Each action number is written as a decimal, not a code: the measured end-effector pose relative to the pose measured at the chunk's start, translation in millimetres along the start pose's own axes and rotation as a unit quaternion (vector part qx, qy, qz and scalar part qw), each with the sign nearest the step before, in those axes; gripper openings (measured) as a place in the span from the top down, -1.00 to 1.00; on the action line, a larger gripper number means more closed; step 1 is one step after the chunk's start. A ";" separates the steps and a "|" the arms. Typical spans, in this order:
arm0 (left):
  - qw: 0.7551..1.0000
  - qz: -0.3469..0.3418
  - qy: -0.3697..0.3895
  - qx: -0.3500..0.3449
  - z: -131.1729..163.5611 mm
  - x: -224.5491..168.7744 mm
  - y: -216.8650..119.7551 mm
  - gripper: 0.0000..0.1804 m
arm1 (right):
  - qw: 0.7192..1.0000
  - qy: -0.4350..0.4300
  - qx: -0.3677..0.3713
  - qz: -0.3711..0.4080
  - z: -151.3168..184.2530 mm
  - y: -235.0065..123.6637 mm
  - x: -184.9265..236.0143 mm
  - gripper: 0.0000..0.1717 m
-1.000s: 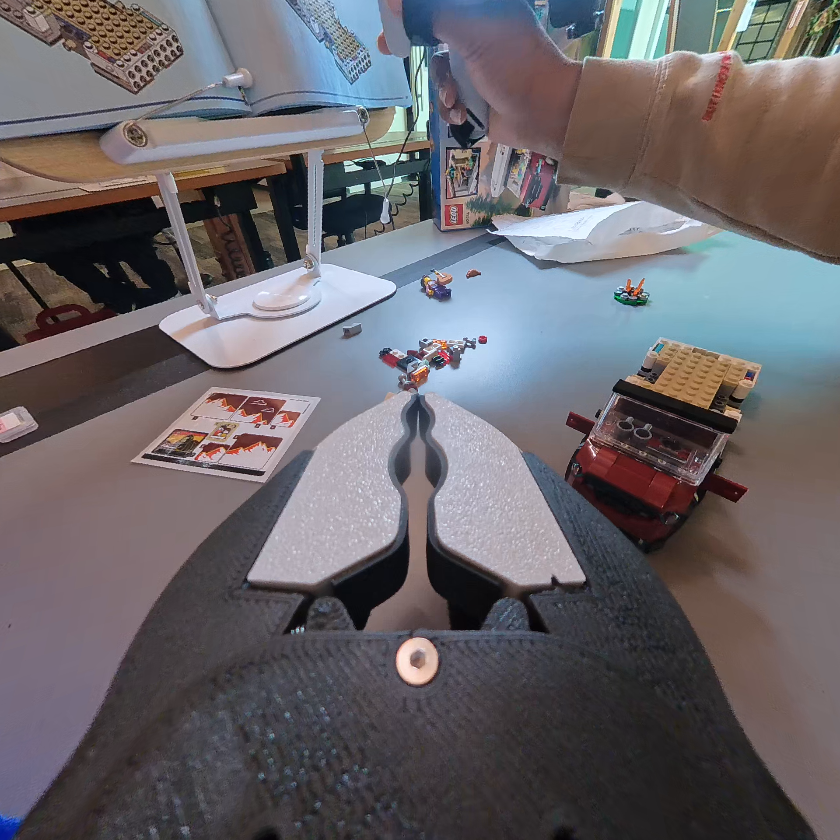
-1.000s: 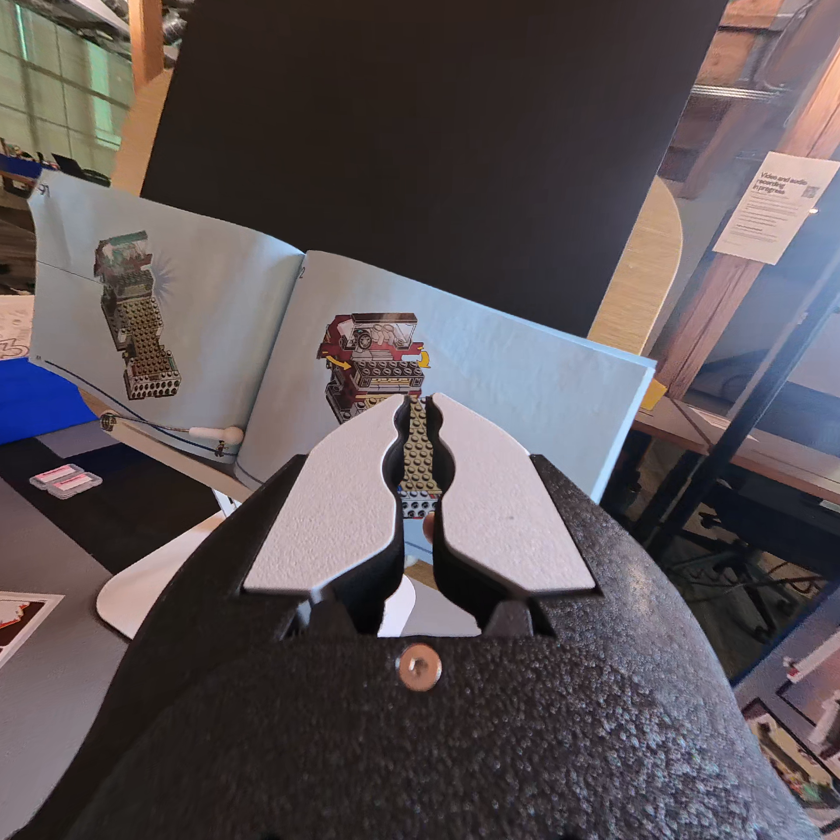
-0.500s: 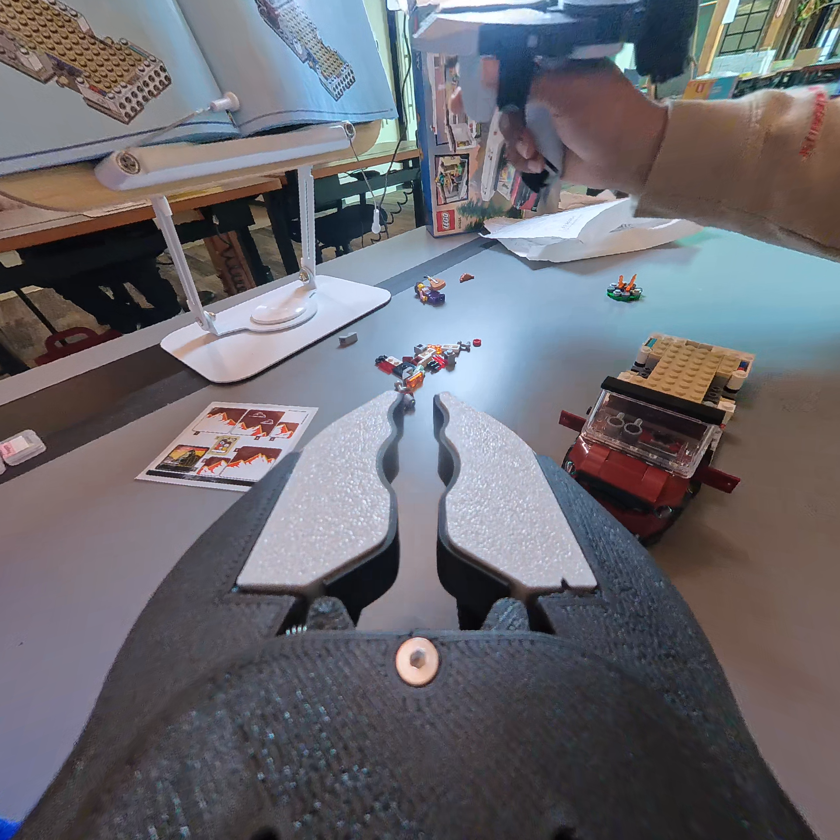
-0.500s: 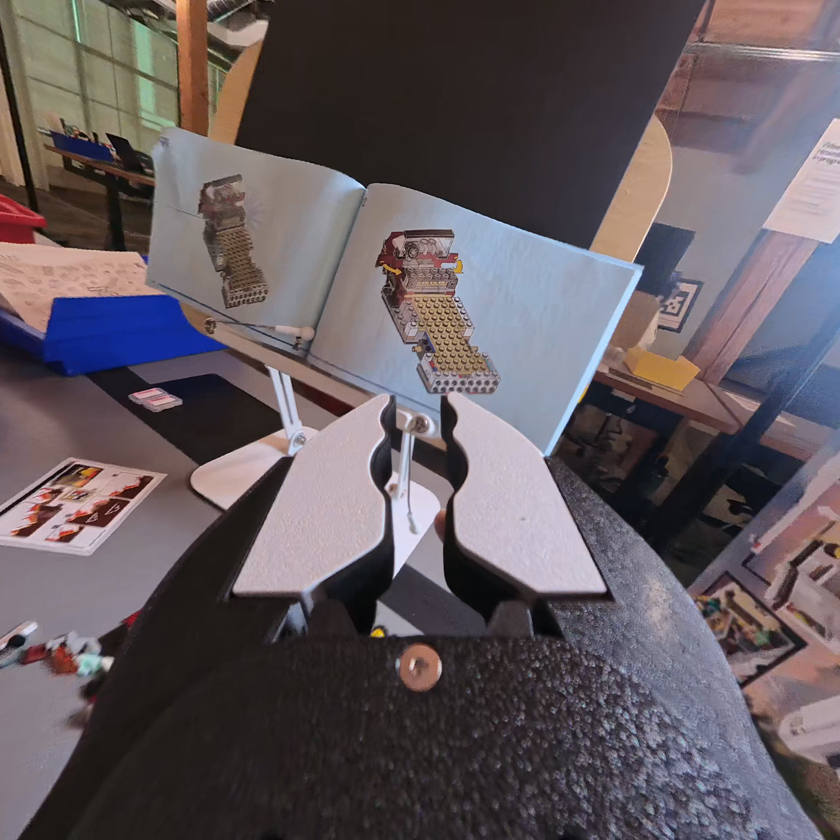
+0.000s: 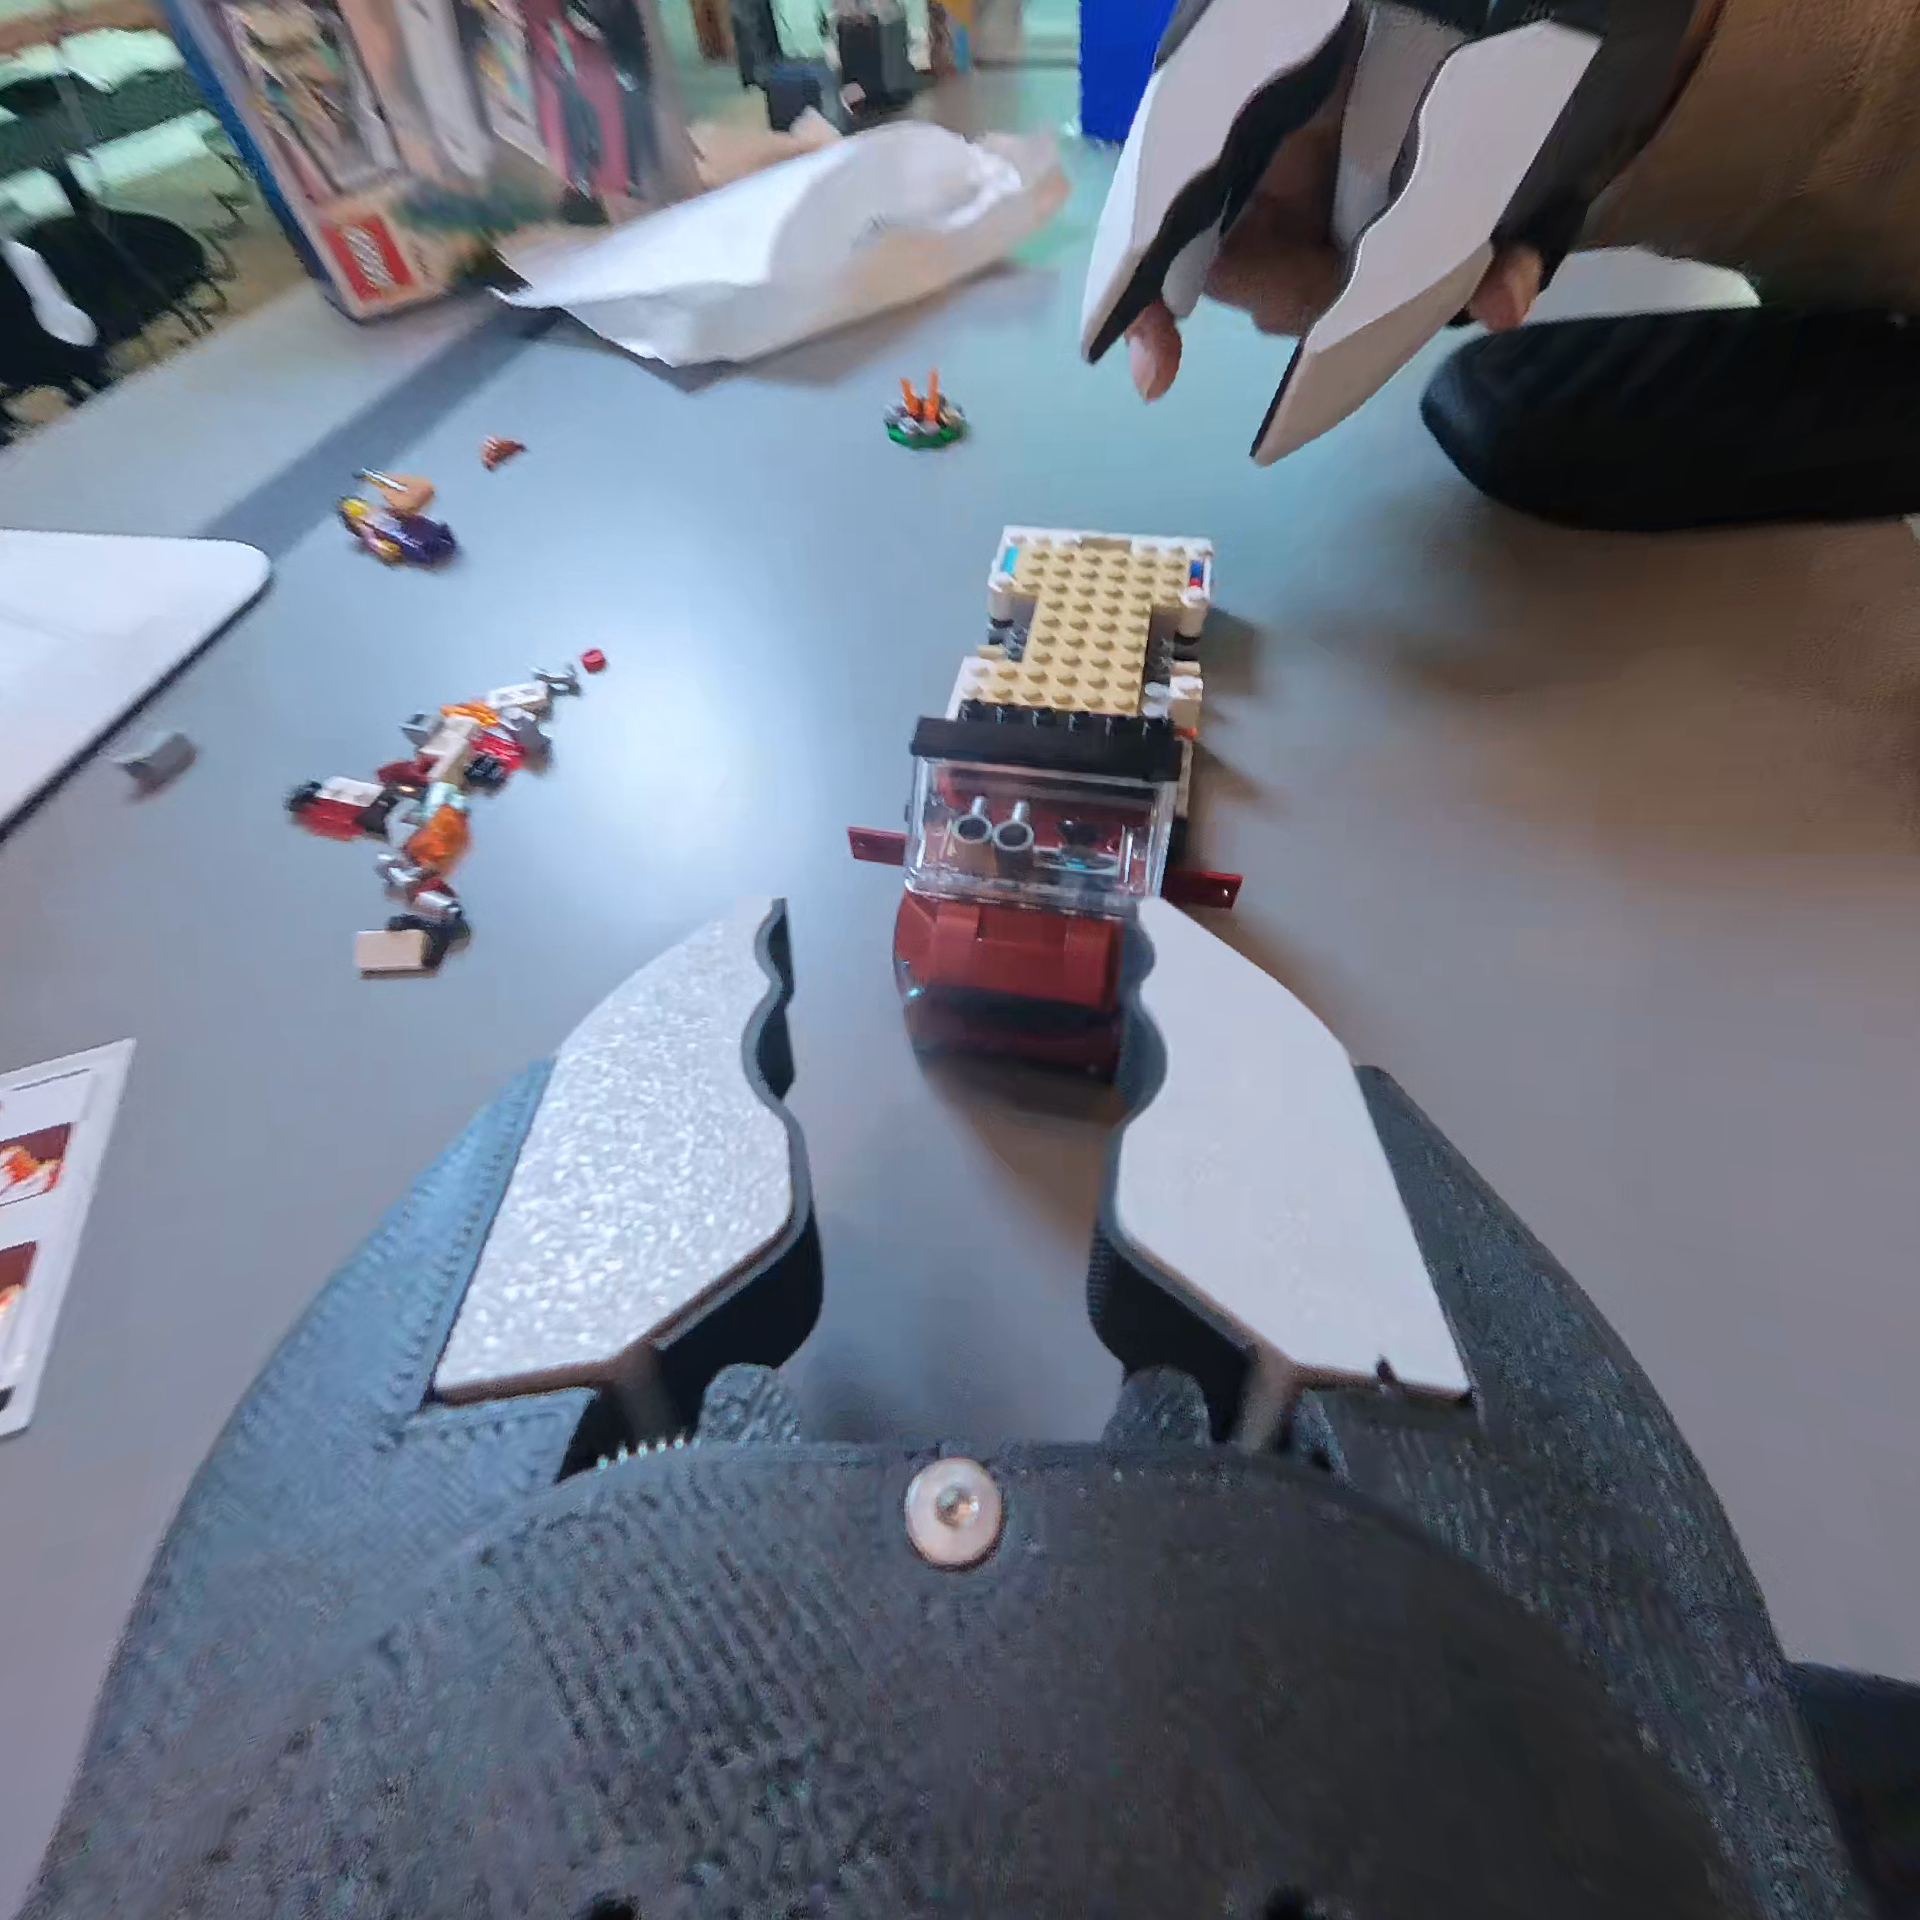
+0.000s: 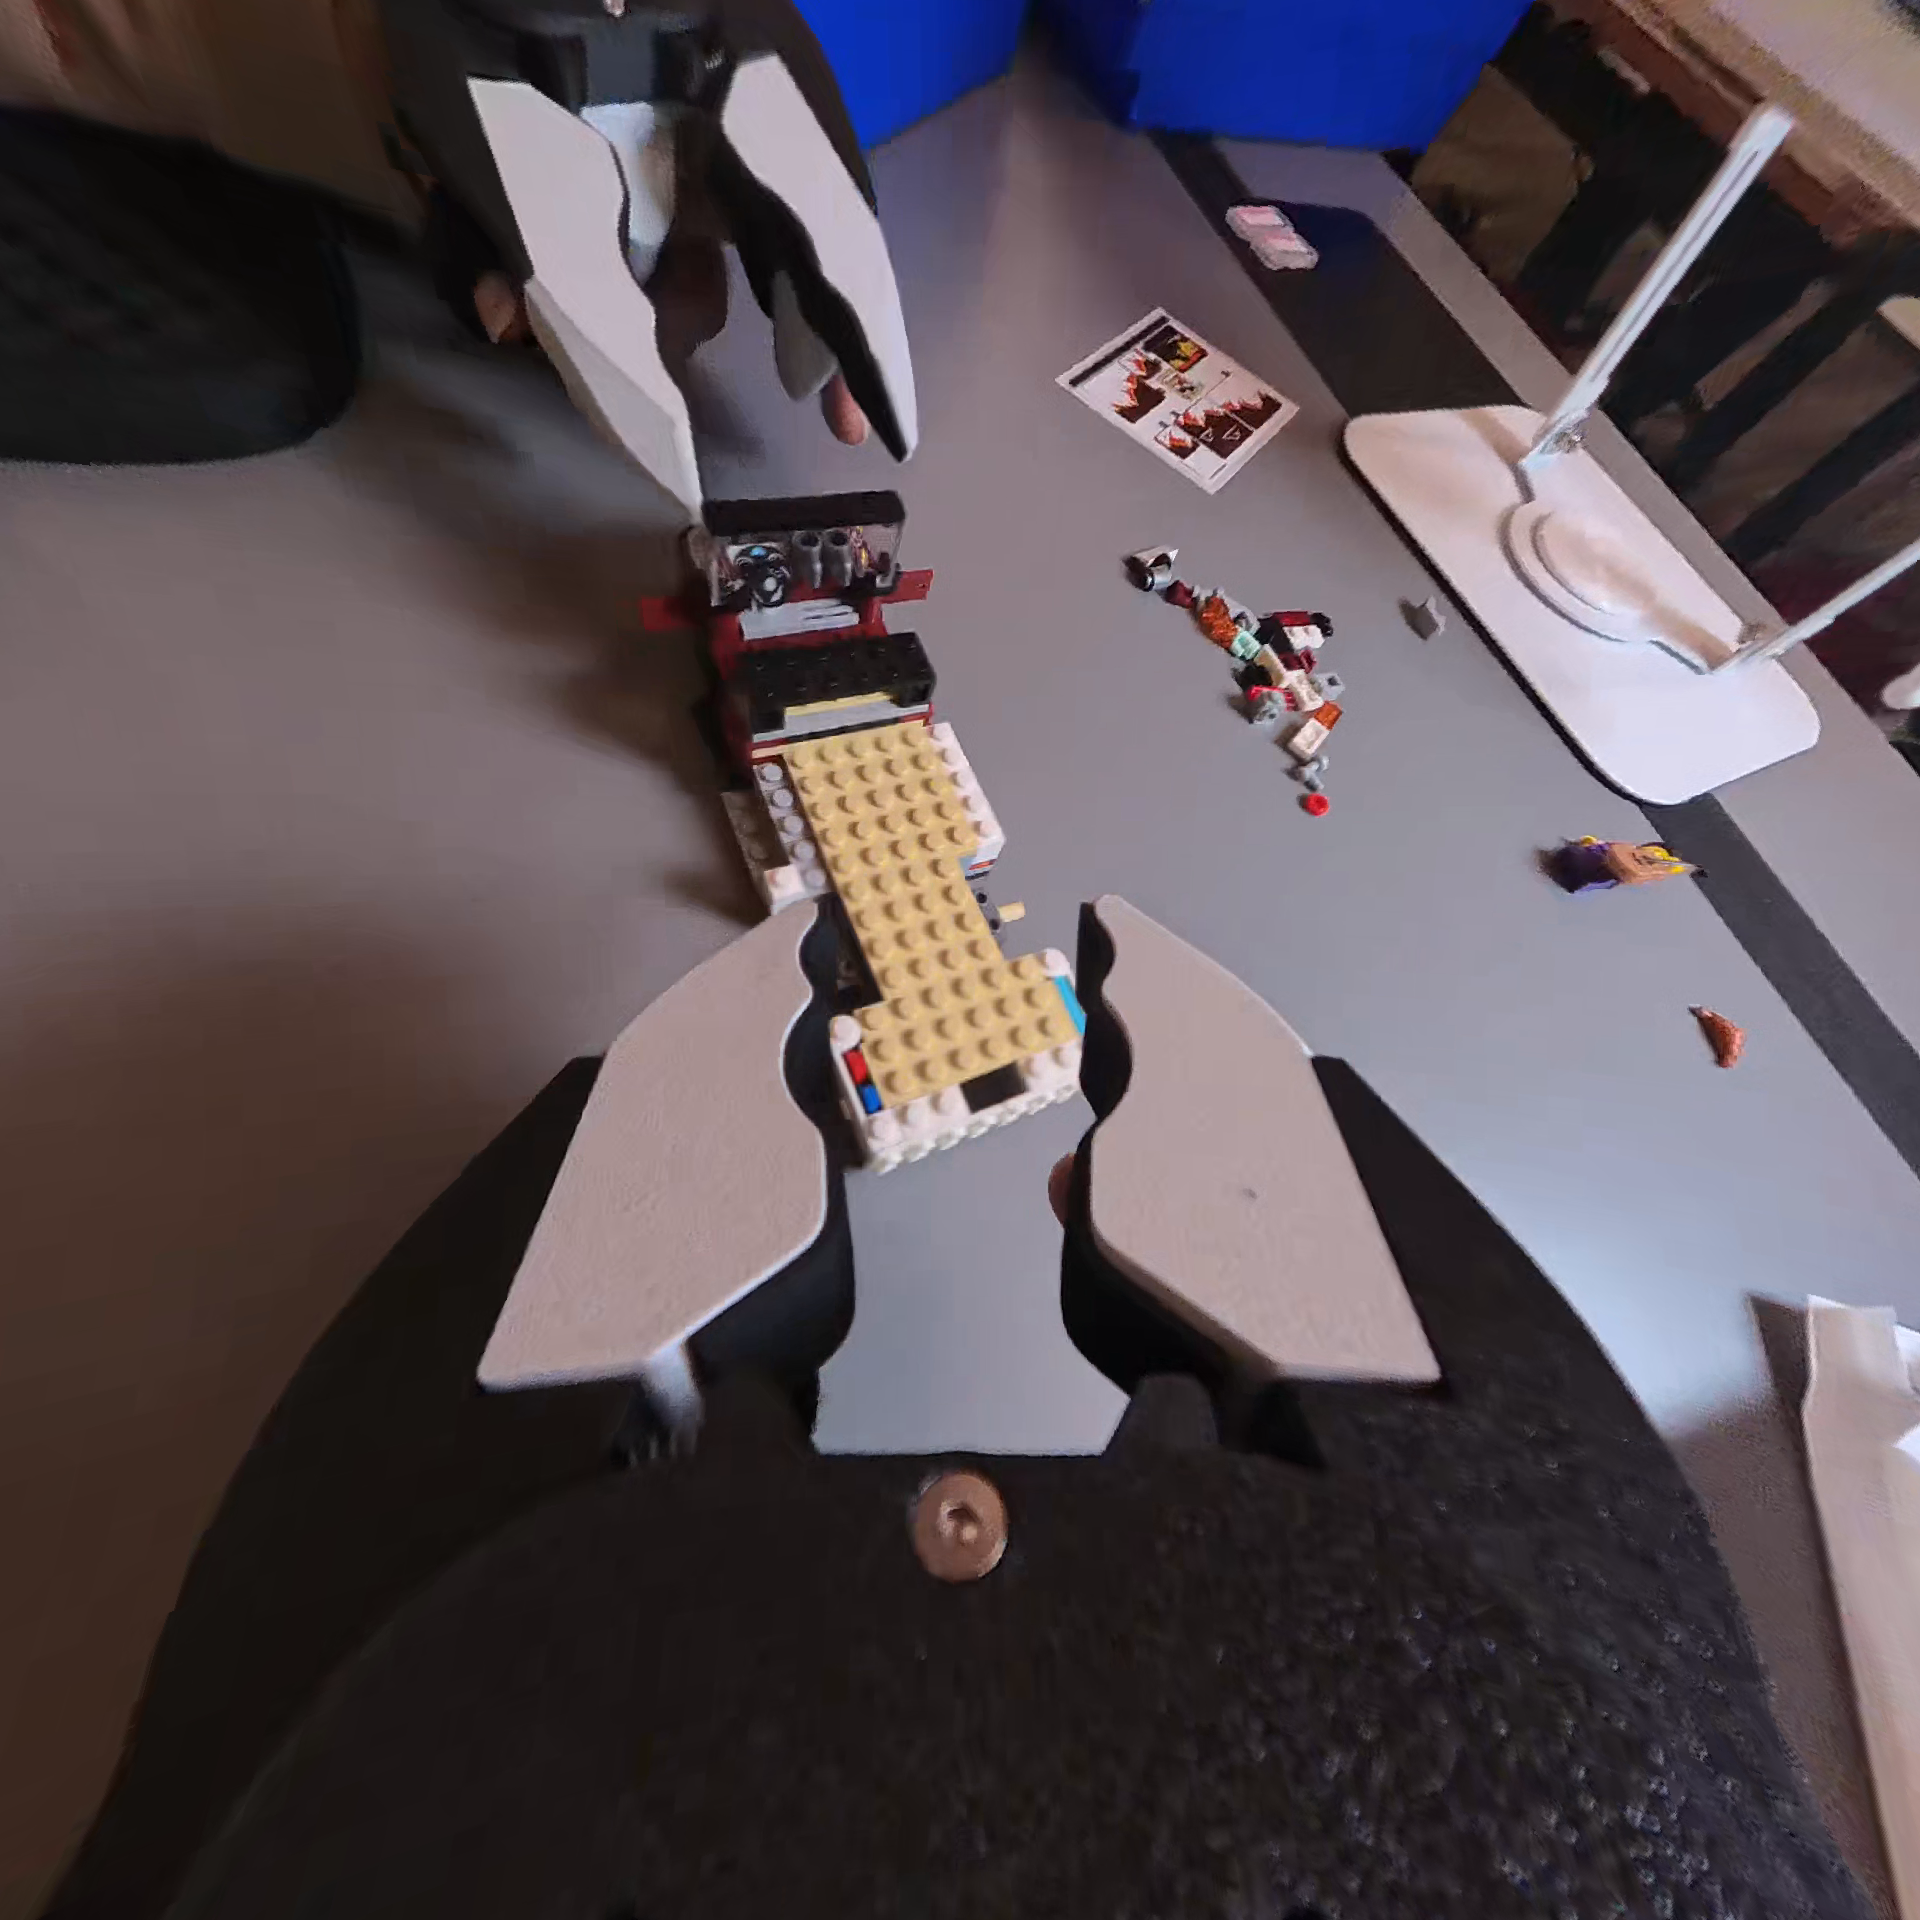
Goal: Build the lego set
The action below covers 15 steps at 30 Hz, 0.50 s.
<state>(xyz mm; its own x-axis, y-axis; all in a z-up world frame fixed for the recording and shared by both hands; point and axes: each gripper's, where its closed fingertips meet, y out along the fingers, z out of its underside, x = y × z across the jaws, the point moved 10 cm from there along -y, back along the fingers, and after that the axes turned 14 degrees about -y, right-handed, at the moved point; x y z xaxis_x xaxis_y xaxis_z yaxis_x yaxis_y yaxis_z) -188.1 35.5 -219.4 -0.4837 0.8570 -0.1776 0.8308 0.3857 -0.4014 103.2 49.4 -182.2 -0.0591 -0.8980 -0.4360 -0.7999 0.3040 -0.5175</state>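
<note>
1. My left gripper (image 5: 961, 935) is spread wide and low over the grey table (image 5: 1558, 1039). The dark-red nose of the brick truck (image 5: 1049, 831) sits between my fingertips. My right finger (image 5: 1226, 1039) lies close against the nose; I cannot tell if it touches. My left finger (image 5: 675, 1091) stands clear of it. Nothing is grasped.

2. My right gripper (image 6: 945, 935) is also spread. The white-and-tan rear end of the truck (image 6: 904, 862) sits between its tips. I see a gap at the right pad, so nothing is clamped; the left pad's contact I cannot tell.

3. The truck stands on the table between the two grippers, which face each other from its two ends. From the left wrist view: red nose, clear windscreen, black bar, then a tan studded deck.

4. Left of the truck in that view: a scatter of small loose bricks (image 5: 436, 810), red, orange, grey and white.

5. Near the left edge: a sticker sheet (image 5: 52, 1195) and the corner of a white stand base (image 5: 104, 644).

6. Farther off: a small purple piece (image 5: 400, 525), a green round piece with orange spikes (image 5: 925, 416).

7. Far: crumpled white paper (image 5: 810, 239) and a box (image 5: 364, 156) behind it.
</note>
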 end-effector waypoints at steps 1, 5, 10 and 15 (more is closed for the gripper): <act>1.000 0.006 0.001 0.016 0.1 0.6 3.2 0.26 | 1.000 0.004 0.008 0.014 -3.7 -0.8 7.9 0.48; 0.998 0.035 -0.002 0.043 -4.2 -0.5 9.3 0.21 | 0.995 0.086 0.012 0.047 -27.3 2.3 39.0 0.48; 0.995 0.081 -0.007 0.050 -14.3 -4.4 -0.2 0.25 | 0.985 0.147 0.030 0.083 -42.7 20.9 81.6 0.50; 0.990 0.056 0.029 0.129 -1.2 -6.9 23.4 0.34 | 0.972 0.183 0.055 0.137 -49.3 48.2 100.6 0.71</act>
<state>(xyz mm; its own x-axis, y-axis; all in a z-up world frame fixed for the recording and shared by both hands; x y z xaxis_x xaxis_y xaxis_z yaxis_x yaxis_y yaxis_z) -165.0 39.1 -226.4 -0.3703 0.9102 -0.1857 0.7766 0.1936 -0.5995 29.2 -42.0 -214.7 -0.4867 -0.8250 -0.2873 -0.6567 0.5624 -0.5024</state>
